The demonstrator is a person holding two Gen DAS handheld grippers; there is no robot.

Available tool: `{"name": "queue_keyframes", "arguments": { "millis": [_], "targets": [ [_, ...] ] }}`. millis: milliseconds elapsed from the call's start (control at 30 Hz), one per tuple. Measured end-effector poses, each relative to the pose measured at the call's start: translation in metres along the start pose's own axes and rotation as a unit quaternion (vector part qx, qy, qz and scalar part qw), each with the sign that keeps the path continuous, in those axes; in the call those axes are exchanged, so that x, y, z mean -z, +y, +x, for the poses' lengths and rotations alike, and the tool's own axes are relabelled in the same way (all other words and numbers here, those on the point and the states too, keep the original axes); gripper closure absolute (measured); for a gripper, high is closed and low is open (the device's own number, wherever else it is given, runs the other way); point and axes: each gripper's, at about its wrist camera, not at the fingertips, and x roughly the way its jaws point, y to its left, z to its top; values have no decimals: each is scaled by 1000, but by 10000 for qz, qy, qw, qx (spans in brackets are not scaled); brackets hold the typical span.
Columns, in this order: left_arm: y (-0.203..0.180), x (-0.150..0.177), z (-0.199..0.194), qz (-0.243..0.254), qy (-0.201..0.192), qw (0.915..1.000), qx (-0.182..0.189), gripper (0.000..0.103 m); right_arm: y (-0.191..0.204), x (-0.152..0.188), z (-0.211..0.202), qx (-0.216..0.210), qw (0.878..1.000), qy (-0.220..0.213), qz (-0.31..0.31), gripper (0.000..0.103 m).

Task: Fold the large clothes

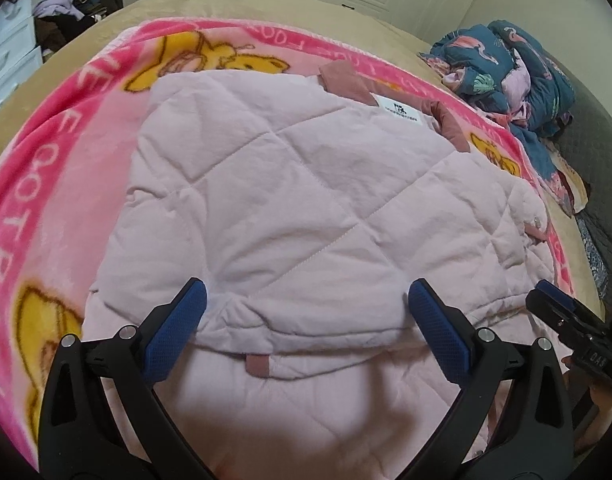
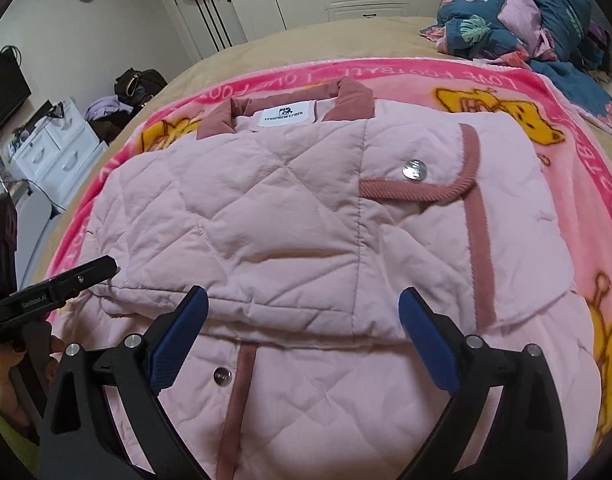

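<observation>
Both claws, left [image 1: 306,300] and right [image 2: 303,308], are spread over our jacket's [image 2: 265,208] near folded edge; collar points away, left marginally closer.

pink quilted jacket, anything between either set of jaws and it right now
Nothing visible. The left gripper and right gripper both hang open directly over the pink quilted jacket, with only bare fabric beneath them.

The pink blanket's border [image 2: 478,76] is showing "LOVE FOOTBALL"; the right claw's body [image 1: 596,358] is showing "045"; the jacket's neck label [image 2: 286,117] is staying illegible.
</observation>
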Motion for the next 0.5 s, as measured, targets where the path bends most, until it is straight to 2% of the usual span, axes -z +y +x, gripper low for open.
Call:
{"name": "queue_keyframes", "arguments": {
  "millis": [100, 500],
  "targets": [
    [-3, 3, -9, 17, -33, 10000, -75, 8, -4, 1, -9, -22, 9999, -32, 95, 6],
    [-12, 12, -39, -76, -86, 9999, 121, 8, -5, 6, -35, -143, 9995, -121, 269, 6]
  ]
}}
